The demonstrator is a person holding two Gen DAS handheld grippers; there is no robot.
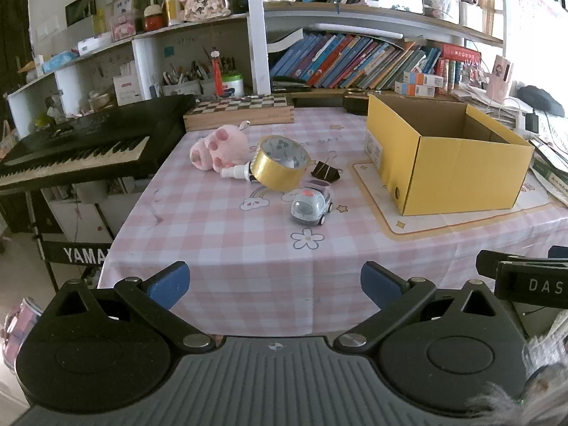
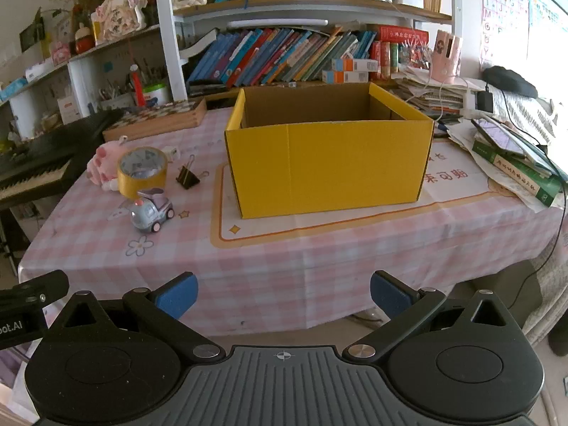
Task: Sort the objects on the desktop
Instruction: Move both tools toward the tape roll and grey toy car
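Observation:
An open yellow cardboard box (image 1: 451, 163) (image 2: 326, 163) stands on the pink checked tablecloth. Left of it lie a pink plush toy (image 1: 218, 147) (image 2: 101, 163), a roll of gold tape (image 1: 280, 167) (image 2: 142, 170), a small white spray bottle (image 1: 236, 171), a black binder clip (image 1: 325, 172) (image 2: 187, 177) and a grey toy car (image 1: 311, 206) (image 2: 152, 211). My left gripper (image 1: 275, 284) is open and empty, back at the table's front edge. My right gripper (image 2: 284, 293) is open and empty, in front of the box.
A black Yamaha keyboard (image 1: 74, 149) stands left of the table. A wooden chessboard box (image 1: 241, 110) lies at the back. Bookshelves rise behind. Stacked books and papers (image 2: 511, 163) with a phone and cables crowd the table's right side.

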